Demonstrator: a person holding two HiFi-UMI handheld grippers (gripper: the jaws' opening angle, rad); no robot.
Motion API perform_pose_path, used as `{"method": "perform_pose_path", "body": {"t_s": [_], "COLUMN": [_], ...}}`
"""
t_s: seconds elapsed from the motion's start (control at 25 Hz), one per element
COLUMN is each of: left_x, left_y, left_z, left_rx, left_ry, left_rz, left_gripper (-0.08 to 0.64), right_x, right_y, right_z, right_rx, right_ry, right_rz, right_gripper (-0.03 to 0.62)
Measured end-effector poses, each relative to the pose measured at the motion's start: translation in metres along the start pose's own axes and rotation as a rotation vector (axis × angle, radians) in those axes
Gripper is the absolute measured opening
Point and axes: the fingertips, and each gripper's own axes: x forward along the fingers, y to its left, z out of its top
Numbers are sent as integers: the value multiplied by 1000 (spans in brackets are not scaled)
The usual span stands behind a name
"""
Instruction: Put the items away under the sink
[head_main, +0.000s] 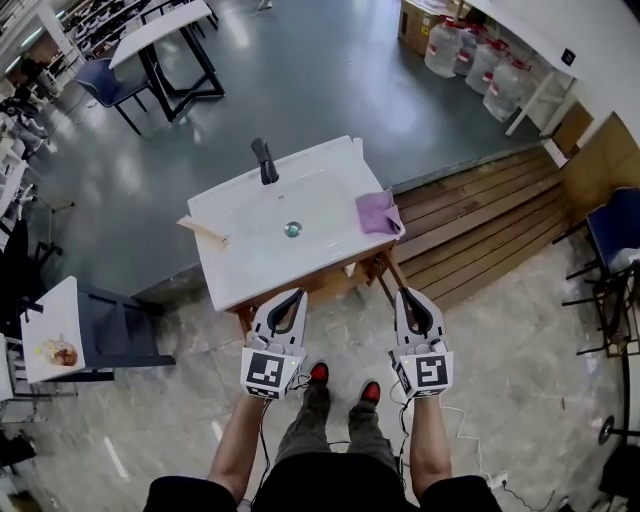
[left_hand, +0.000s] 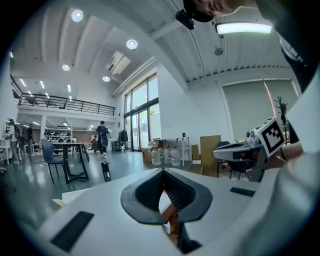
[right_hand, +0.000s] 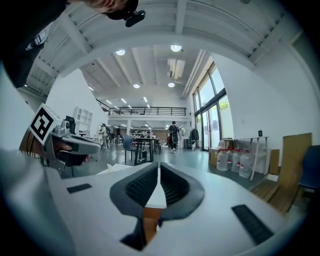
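A white sink unit (head_main: 240, 275) on a wooden cabinet stands in front of me in the head view. It has a black faucet (head_main: 265, 160) and a drain (head_main: 292, 230). A purple cloth (head_main: 378, 212) lies on its right end, and a pale wooden piece (head_main: 203, 230) juts from its left edge. My left gripper (head_main: 297, 293) and right gripper (head_main: 404, 292) hover side by side over the sink's near edge, both shut with nothing between the jaws. In the left gripper view the left gripper (left_hand: 163, 174) points across the sink top. The right gripper (right_hand: 158, 166) shows the same in its own view.
A wooden plank platform (head_main: 480, 220) lies right of the sink, with a blue chair (head_main: 615, 225) beyond it. Water jugs (head_main: 470, 55) stand at the back right. A small white table (head_main: 50, 340) and a dark chair (head_main: 120, 325) are at the left. My shoes (head_main: 318, 373) are below the grippers.
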Motion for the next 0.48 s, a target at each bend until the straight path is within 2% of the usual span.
{"method": "perform_pose_path", "body": {"t_s": [0.2,0.36,0.48], "left_x": [-15,-23,-28], "left_y": [-2,4,15], "left_z": [-4,0,4], "left_rx": [-27,-27,-22], "left_ry": [8,5,-6], "left_rz": [23,40,63], "left_gripper": [6,6,6], "right_x": [-12,-12,-4], "right_y": [11,20,34], "right_z": [4,5,6], "right_rx": [12,-9,-7], "right_ry": [-5,43,17], "right_rz": [7,27,61], "right_gripper": [41,41,41]}}
